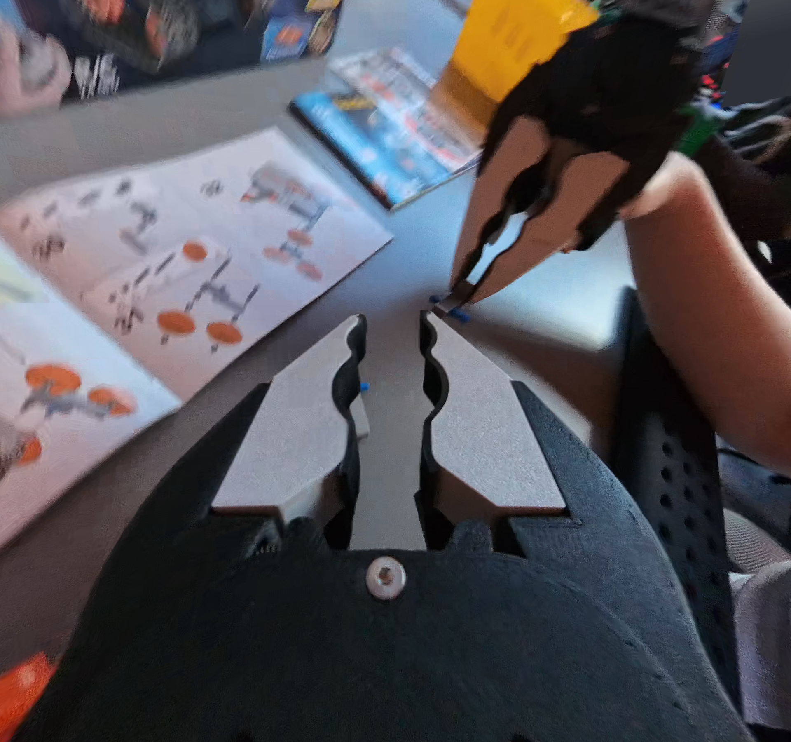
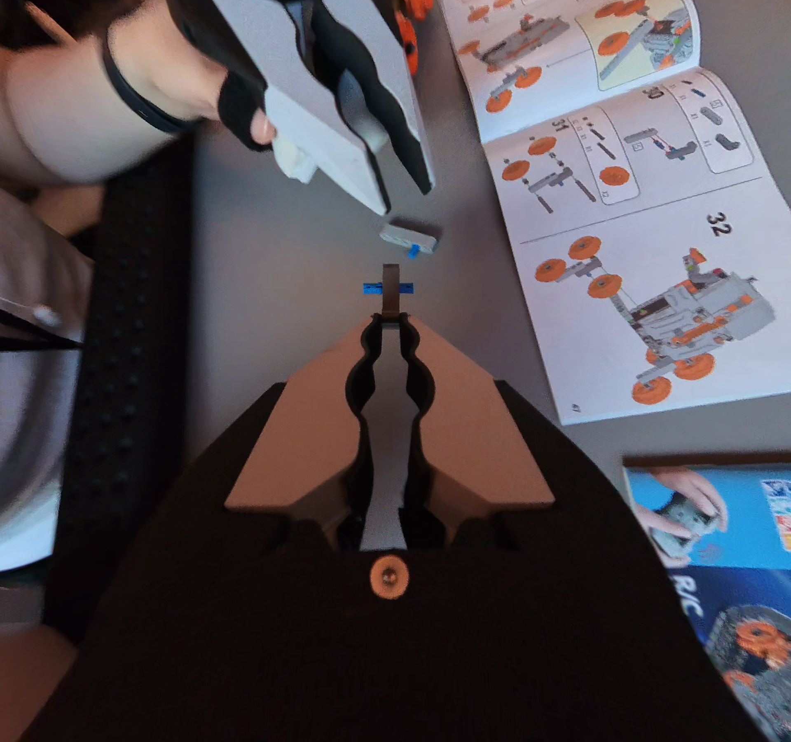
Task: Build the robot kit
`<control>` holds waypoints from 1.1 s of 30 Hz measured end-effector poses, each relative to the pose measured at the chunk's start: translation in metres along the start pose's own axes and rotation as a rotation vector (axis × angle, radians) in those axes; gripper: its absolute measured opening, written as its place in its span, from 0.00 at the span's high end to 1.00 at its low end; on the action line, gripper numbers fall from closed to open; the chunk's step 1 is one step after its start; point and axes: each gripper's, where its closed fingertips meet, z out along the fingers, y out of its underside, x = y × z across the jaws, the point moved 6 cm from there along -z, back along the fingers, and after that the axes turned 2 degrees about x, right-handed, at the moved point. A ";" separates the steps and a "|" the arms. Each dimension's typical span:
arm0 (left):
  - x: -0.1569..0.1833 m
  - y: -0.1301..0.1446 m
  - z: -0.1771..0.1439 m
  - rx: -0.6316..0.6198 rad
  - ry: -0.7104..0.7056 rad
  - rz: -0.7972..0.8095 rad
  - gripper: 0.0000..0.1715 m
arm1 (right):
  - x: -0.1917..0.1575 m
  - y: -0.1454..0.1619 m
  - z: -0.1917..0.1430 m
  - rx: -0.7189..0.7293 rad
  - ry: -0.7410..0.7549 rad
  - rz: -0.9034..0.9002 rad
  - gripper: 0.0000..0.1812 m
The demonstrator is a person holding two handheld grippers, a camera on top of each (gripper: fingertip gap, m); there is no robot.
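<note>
A grey worktop is seen under everything, with an open manual spread along one side and a blue box just past it. In the left view the manual is blurred, and a yellow bag is stood further back.

The left hand-held gripper is held with its jaws apart, nothing between them. In the right view the same gripper is seen hovering just above a small grey brick with a blue peg, which is lying on the worktop, not touching the tips as far as can be told.

The right hand-held gripper is clamped on a thin grey beam, gripped at one end so it sticks out past the tips. A blue pin is pushed crosswise through the beam. In the left view the beam is held right at the left gripper's tip.
</note>
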 end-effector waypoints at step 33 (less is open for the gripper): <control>0.041 -0.027 -0.025 0.278 0.302 0.210 0.97 | -0.026 -0.046 -0.028 0.432 -0.100 -0.189 0.76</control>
